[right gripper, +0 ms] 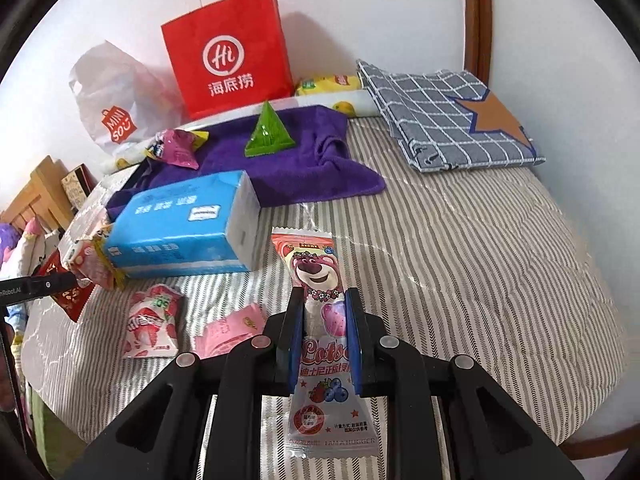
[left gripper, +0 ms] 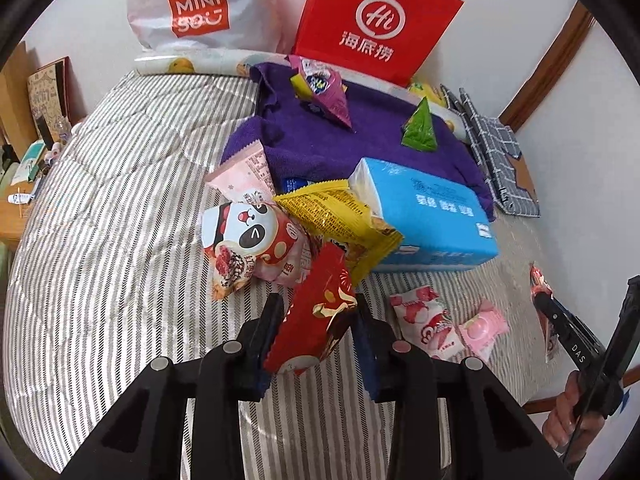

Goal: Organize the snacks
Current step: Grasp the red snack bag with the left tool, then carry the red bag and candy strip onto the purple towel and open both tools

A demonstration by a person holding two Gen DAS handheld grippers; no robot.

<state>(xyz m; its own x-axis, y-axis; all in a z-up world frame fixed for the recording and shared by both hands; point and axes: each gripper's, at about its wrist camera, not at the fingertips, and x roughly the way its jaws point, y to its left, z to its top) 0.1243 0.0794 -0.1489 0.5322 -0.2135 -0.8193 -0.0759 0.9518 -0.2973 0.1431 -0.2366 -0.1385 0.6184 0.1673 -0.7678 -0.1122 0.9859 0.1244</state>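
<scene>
My left gripper [left gripper: 318, 306] is shut on a red snack packet [left gripper: 316, 316], held just above the striped bed [left gripper: 112, 208] beside a pile with a panda packet [left gripper: 244, 240], a yellow packet [left gripper: 340, 216] and a pink packet [left gripper: 244, 172]. My right gripper [right gripper: 323, 300] is shut on a Lotso bear candy packet [right gripper: 320, 320] and holds it upright over the bed [right gripper: 460, 248]. A strawberry packet [right gripper: 154, 322] and a pink packet [right gripper: 228, 334] lie to its left. A green pyramid packet [right gripper: 268, 132] and a purple packet [right gripper: 178, 148] sit on a purple towel [right gripper: 304, 168].
A blue tissue pack [right gripper: 184, 224] lies in front of the towel. A red paper bag [right gripper: 230, 52] and a white Miniso bag [right gripper: 116, 100] stand against the wall. A folded checked cloth [right gripper: 448, 116] lies at the back right. A wooden bedside table [left gripper: 12, 120] is at the left.
</scene>
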